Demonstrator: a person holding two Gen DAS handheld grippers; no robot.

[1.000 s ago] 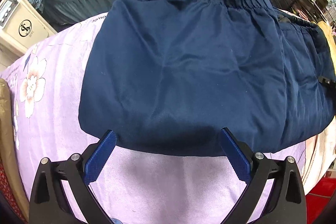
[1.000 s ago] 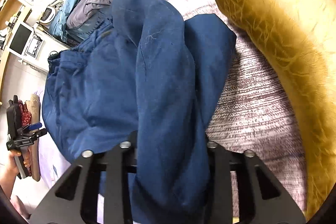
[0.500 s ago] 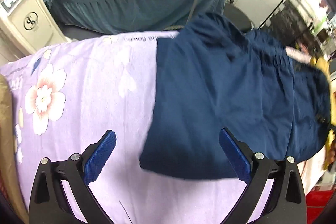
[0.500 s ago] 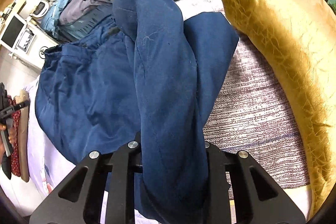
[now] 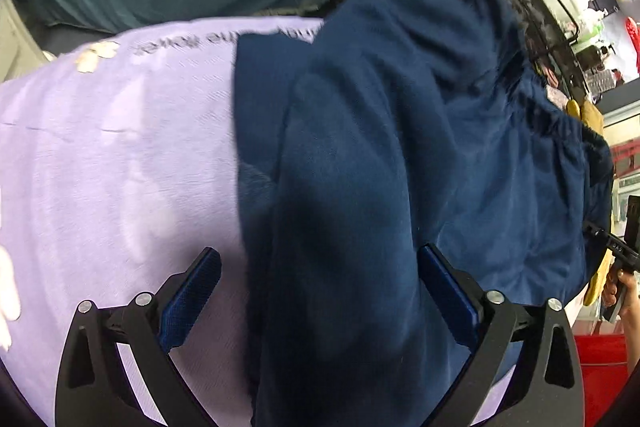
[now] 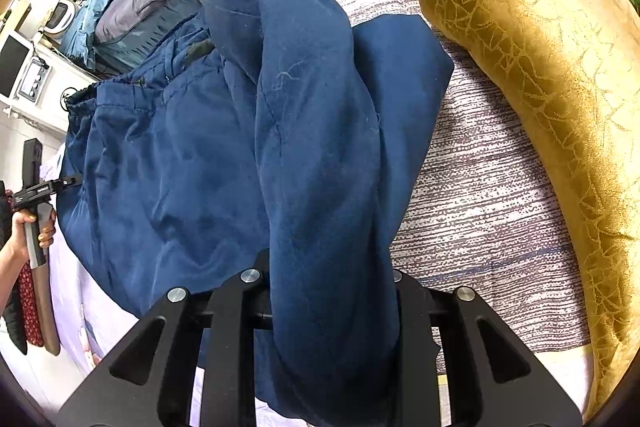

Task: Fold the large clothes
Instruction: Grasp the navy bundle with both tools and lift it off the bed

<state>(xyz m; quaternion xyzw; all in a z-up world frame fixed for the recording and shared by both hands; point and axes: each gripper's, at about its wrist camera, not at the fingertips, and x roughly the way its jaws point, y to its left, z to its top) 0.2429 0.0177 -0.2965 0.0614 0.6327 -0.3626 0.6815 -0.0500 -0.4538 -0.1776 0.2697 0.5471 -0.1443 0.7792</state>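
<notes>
Between the right gripper (image 6: pixel 332 291) fingers, a fold of the navy trousers (image 6: pixel 200 155) is clamped. Beyond, the garment lies across the lavender bedsheet (image 5: pixel 120 155), beside a gold pillow (image 6: pixel 540 59). Left gripper (image 5: pixel 320 291): fingers (image 5: pixel 192 291) spread, released, straddling the cloth edge.
</notes>
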